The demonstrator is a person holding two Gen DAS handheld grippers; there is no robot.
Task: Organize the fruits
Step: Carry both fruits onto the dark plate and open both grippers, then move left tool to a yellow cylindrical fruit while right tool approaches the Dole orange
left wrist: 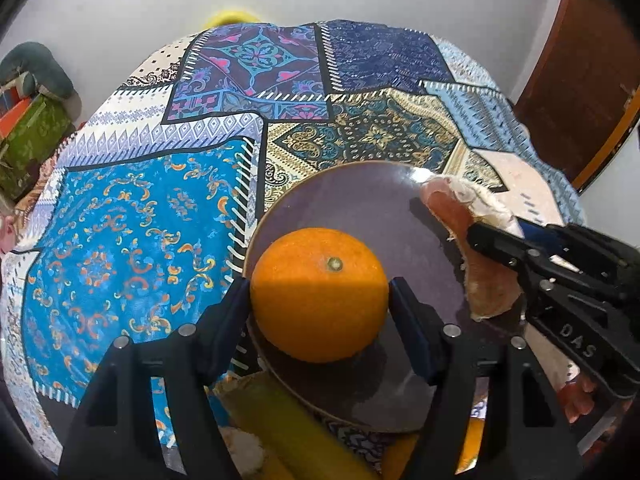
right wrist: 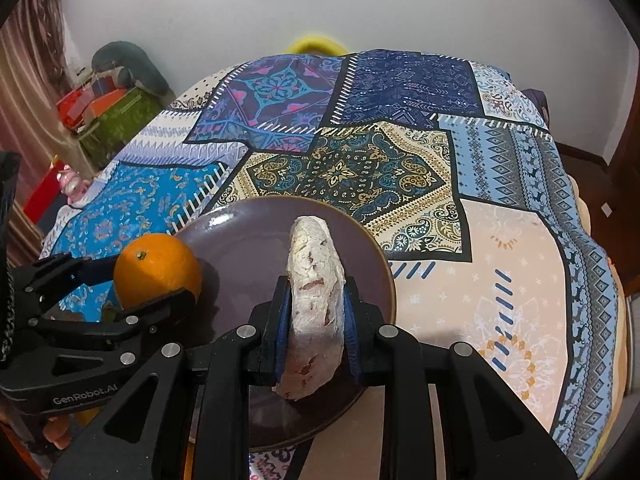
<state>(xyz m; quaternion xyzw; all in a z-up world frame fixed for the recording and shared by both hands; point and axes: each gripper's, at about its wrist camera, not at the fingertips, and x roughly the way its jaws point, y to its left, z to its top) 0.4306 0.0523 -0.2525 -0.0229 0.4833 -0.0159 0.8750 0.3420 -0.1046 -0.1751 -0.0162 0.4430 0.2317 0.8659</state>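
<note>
A round purple plate (left wrist: 360,200) (right wrist: 240,248) sits on the patterned tablecloth. My left gripper (left wrist: 320,300) (right wrist: 132,284) is shut on an orange (left wrist: 320,292) (right wrist: 157,270) and holds it over the plate's left edge. My right gripper (right wrist: 314,316) (left wrist: 480,236) is shut on a peeled pomelo wedge (right wrist: 314,304) (left wrist: 464,240), white pith with pink flesh, held upright over the plate's near right part.
A banana (left wrist: 280,424) and another orange fruit (left wrist: 472,440) lie near the table's front edge, below the plate. A patchwork cloth (right wrist: 500,280) covers the table. Boxes and a cushion (right wrist: 116,108) stand at the far left. A wooden door (left wrist: 580,80) is at the right.
</note>
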